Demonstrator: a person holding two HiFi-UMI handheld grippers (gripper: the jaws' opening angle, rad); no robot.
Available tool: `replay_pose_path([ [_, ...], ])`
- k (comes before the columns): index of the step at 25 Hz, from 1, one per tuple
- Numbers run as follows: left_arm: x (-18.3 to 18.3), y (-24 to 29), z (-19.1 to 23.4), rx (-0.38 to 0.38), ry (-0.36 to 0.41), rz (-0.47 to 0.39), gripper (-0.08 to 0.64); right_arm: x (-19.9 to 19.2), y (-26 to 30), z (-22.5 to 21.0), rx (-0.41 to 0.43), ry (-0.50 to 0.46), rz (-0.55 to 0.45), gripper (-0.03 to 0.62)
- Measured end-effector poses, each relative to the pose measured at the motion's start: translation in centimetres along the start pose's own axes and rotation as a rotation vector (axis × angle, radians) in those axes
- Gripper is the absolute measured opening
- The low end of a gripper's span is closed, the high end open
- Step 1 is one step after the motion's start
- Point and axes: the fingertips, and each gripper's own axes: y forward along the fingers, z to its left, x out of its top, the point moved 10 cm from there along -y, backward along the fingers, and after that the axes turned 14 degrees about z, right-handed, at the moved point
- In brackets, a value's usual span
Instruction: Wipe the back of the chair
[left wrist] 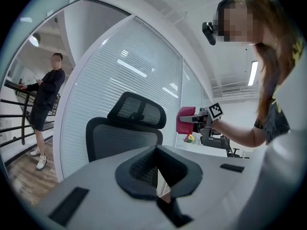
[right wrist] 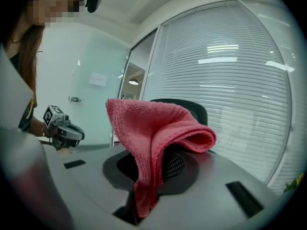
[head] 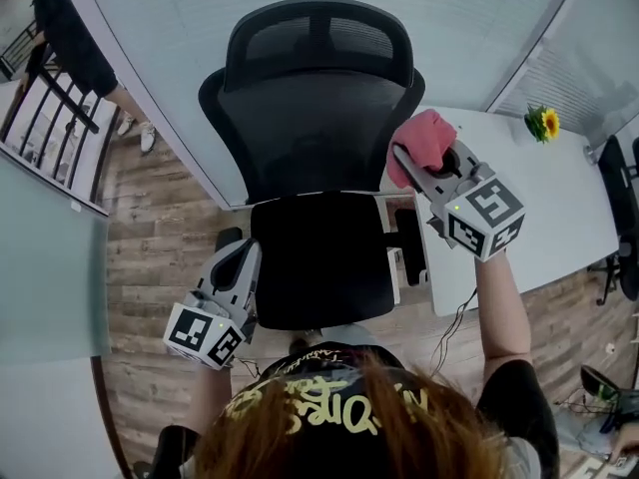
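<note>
Chair (head: 318, 168) in black, facing the person, its back (head: 315, 133) standing just in front of a curved glass wall with blinds (head: 479, 28). A mesh headrest (head: 319, 38) tops the back, and the seat (head: 319, 257) reaches toward the person.

The right gripper (head: 407, 158) is raised beside the right edge of the chair's back, its jaws clamped on a pink cloth (head: 424, 136). In the right gripper view, the cloth (right wrist: 153, 138) is pinched low in the jaws and folds forward over them, hiding much of the chair behind. Whether the cloth touches the back cannot be told. The left gripper view shows it (left wrist: 186, 120) off to the right of the headrest, with a strip of wall between them.

The left gripper (head: 243, 257) hangs low at the seat's front left corner. Its jaws are drawn close together with nothing between them.

A white desk (head: 559, 198) crowds the chair's right side, its near corner close to the seat's right edge, and a yellow flower (head: 544, 123) stands near its far edge. Wooden floor (head: 150, 257) lies open to the chair's left. Another person (head: 70, 38) stands well off to the far left, by a dark railing (head: 50, 108).
</note>
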Motion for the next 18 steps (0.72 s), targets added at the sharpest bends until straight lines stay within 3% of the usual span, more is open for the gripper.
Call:
replay_pose_path([
  [5, 3.0, 4.0, -0.3, 0.017, 0.035, -0.029, -0.008, 2.9, 2.3, -6.4, 0.068, 0.082, -0.026, 0.064],
  [14, 3.7, 7.4, -0.2, 0.146, 0.010, 0.020, -0.008, 5.7, 5.2, -12.7, 0.004, -0.048, 0.051, 0.064],
  [18, 3.4, 8.8, -0.5, 0.171, 0.011, 0.034, -0.008, 6.3, 6.0, -12.9, 0.075, -0.036, 0.039, 0.064],
])
